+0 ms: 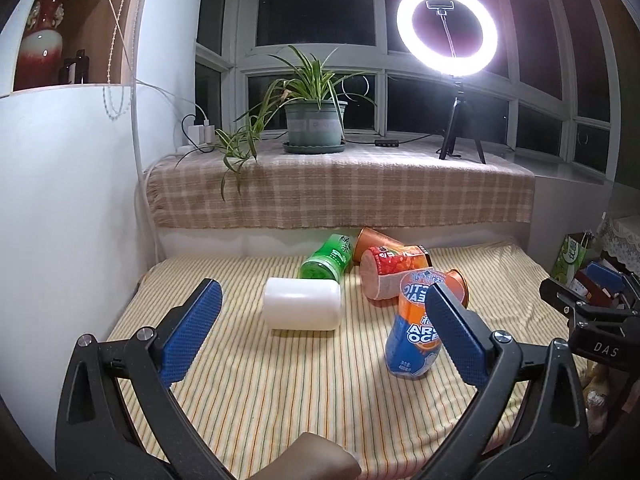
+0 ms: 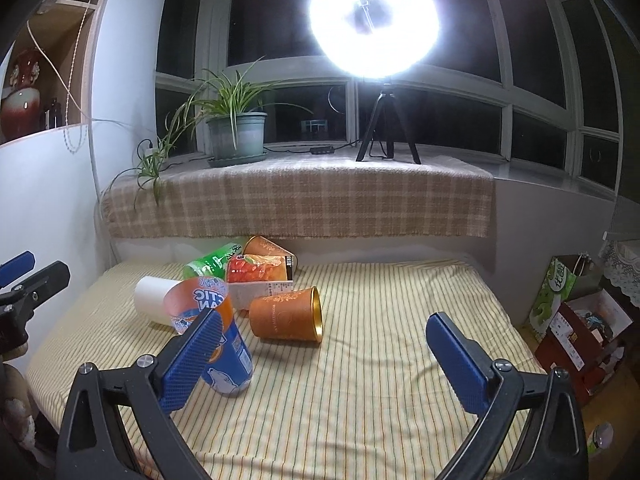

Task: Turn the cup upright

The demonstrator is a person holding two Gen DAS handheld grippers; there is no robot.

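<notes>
Several cups lie on a striped bed [image 1: 260,400]. A white cup [image 1: 302,308] lies on its side, also in the right wrist view [image 2: 154,300]. A blue-orange cup [image 1: 414,332] stands with its wide mouth up, tilted [image 2: 224,344]. A green cup [image 1: 328,258], a red fruit cup [image 1: 390,276] and two orange-gold cups lie on their sides; one [image 2: 288,314] is near the middle. My left gripper [image 1: 324,328] is open and empty, the white cup ahead between its fingers. My right gripper [image 2: 322,356] is open and empty, the blue-orange cup by its left finger [image 2: 192,356].
A checked cloth covers the window ledge [image 1: 340,196] behind the bed, with a potted plant [image 1: 316,120] and a ring light on a tripod [image 1: 448,32]. A white wall [image 1: 60,200] stands left. Boxes and bags [image 2: 576,320] sit right of the bed.
</notes>
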